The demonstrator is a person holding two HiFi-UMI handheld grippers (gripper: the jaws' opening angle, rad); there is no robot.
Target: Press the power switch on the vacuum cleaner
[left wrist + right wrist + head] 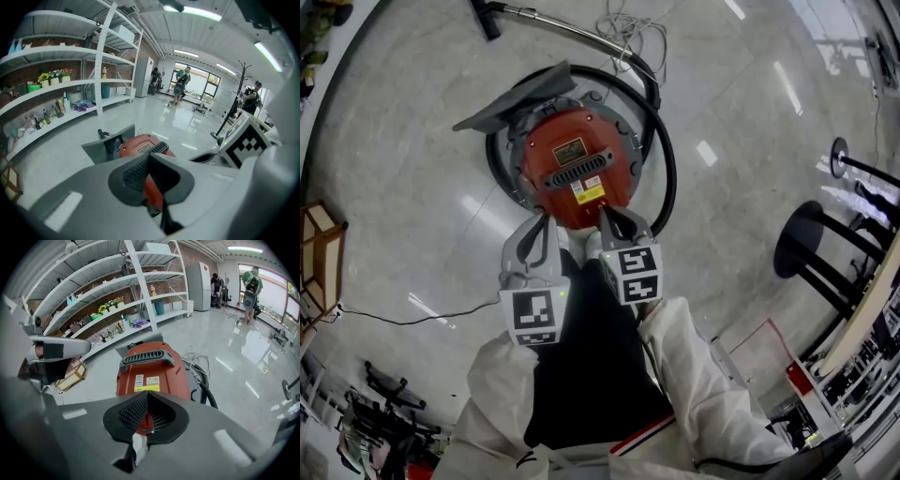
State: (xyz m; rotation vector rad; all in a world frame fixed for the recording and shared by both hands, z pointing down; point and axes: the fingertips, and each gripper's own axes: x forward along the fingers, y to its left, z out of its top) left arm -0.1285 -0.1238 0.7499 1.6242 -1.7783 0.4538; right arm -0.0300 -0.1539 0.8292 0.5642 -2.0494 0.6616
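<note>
A round red vacuum cleaner (572, 169) stands on the pale floor ahead of me, with a black vent grille and a yellow label on top. Its black hose (671, 178) loops around it, and a grey flap (514, 101) sticks out at its far left. I cannot pick out its power switch. My left gripper (546, 217) and right gripper (605, 214) hover side by side just short of its near edge, both shut and holding nothing. The vacuum cleaner (140, 145) shows beyond my left gripper (149, 157). It (150, 366) fills the view past my right gripper (146, 394).
The metal wand (567, 26) and a coil of cable (628, 33) lie beyond the vacuum. A black coat-stand base (811, 234) is at the right and a wooden frame (319, 253) at the left. Shelving (70, 79) lines the wall. People stand far off.
</note>
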